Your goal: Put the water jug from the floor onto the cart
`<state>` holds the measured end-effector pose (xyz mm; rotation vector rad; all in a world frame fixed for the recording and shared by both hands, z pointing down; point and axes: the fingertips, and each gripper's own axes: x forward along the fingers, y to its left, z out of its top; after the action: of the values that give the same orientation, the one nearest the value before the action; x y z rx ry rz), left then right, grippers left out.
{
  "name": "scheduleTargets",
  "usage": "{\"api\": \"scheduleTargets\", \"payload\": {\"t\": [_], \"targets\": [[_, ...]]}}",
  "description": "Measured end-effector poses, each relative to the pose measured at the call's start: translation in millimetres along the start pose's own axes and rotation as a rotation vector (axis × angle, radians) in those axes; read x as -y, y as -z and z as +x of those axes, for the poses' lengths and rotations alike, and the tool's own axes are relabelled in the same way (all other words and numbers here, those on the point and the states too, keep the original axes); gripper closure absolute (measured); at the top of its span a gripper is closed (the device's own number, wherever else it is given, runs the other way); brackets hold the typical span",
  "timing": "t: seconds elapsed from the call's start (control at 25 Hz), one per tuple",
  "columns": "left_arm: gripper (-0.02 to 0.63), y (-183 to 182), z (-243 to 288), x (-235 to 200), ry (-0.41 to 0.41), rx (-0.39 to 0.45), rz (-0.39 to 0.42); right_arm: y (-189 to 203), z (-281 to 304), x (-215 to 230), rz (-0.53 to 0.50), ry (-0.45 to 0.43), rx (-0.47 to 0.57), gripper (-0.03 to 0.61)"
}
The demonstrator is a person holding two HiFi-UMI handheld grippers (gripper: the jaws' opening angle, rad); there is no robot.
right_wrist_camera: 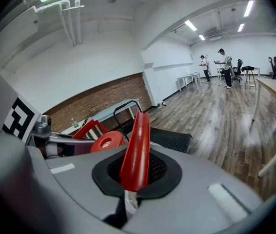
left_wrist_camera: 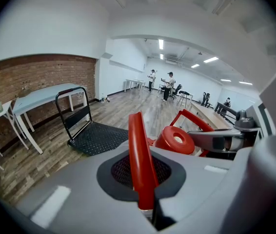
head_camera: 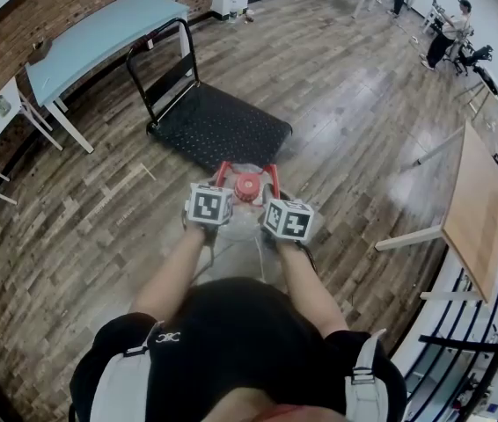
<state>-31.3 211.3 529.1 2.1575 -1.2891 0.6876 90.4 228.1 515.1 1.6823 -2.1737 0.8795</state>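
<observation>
Seen from above: I wear a black short-sleeved shirt under pale grey shoulder straps with buckles, with a small white emblem on the shirt beside the left strap. Dark gloves show at my wrists. My left tongs and right tongs each carry a white cube printed with black square markers. Up close, each is smooth grey moulding around a black mesh-lined hollow.
</observation>
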Motion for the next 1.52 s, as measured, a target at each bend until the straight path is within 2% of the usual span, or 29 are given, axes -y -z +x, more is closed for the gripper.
{"api": "scheduleTargets", "payload": {"t": [0.4,0.76,0.96,1.28,1.4,1.52], "targets": [[0.612,-2,-7,-11,0.031,0.003,0.034,3,2,-13,0.012,0.031,0.008,0.563],[0.612,-10,-19,-35,0.045,0.04,0.089,10,11,-38,0.031,0.056,0.024,0.563],[0.612,-6,-18,-44,0.062,0.027,0.087,14,17,-43,0.024,0.083,0.021,0.563],[0.612,2,3,-63,0.075,-0.007,0.076,20,40,-45,0.052,0.073,0.003,0.561],[0.612,-6,10,-72,0.06,-0.005,0.098,19,55,-45,0.062,0.064,0.0,0.561],[0.612,-6,24,-81,0.056,-0.025,0.08,13,69,-42,0.066,0.061,-0.007,0.561]]}}
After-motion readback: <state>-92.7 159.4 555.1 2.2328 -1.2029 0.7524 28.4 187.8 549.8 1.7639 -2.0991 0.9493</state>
